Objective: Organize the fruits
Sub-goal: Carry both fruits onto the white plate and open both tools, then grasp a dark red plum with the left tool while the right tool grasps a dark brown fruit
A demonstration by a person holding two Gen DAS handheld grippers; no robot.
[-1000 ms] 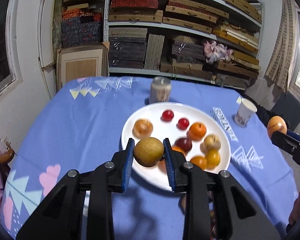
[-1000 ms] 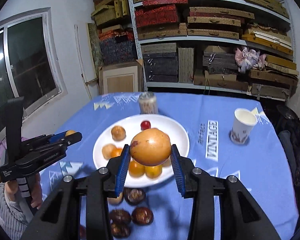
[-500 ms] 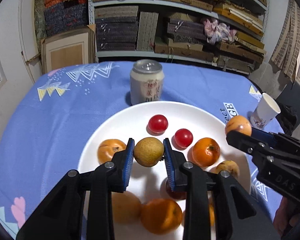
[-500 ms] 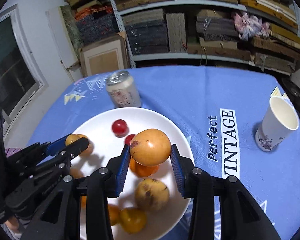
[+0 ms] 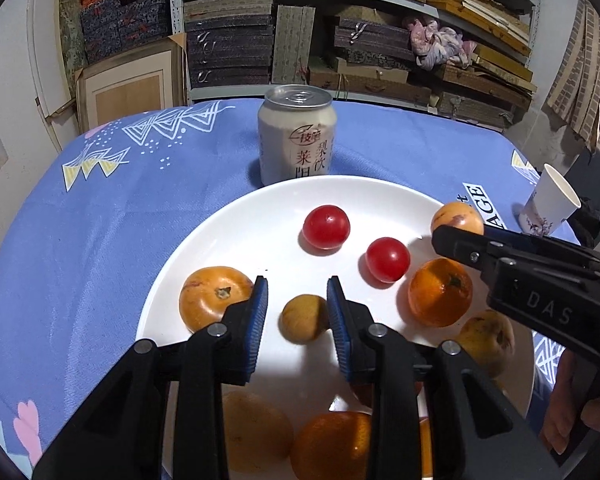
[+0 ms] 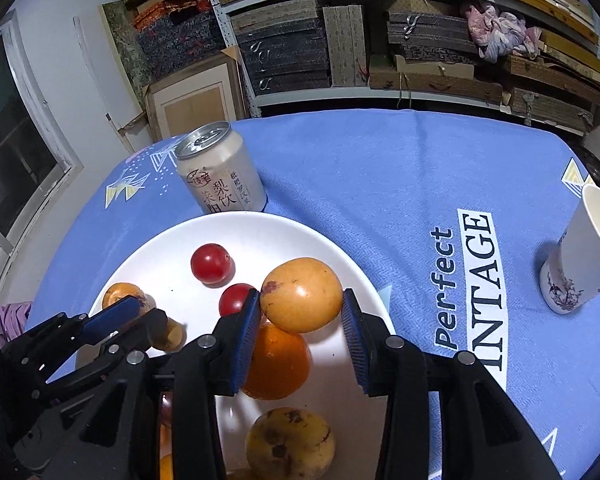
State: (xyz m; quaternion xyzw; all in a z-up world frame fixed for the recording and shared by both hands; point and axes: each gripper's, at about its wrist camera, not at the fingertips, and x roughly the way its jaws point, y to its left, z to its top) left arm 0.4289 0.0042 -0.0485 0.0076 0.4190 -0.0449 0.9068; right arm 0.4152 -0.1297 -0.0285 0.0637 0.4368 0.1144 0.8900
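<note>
Left tongs (image 5: 296,306) just opening, small brown fruit (image 5: 304,319) on white plate (image 5: 228,236)

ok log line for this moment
left gripper: jaws just opening, brown fruit between, on plate | right gripper: shut on yellow fruit

Both tools are matte black plastic, built from angular linkage arms joined by round silver screw heads. The left gripper (image 5: 296,312) carries ribbed blue pads on the inner faces of its two fingers, and the right gripper (image 6: 300,320) has the same. Raised letters "DAS" are moulded into the right one's side. A bit of mauve sleeve (image 6: 8,316) shows behind the left tool.
</note>
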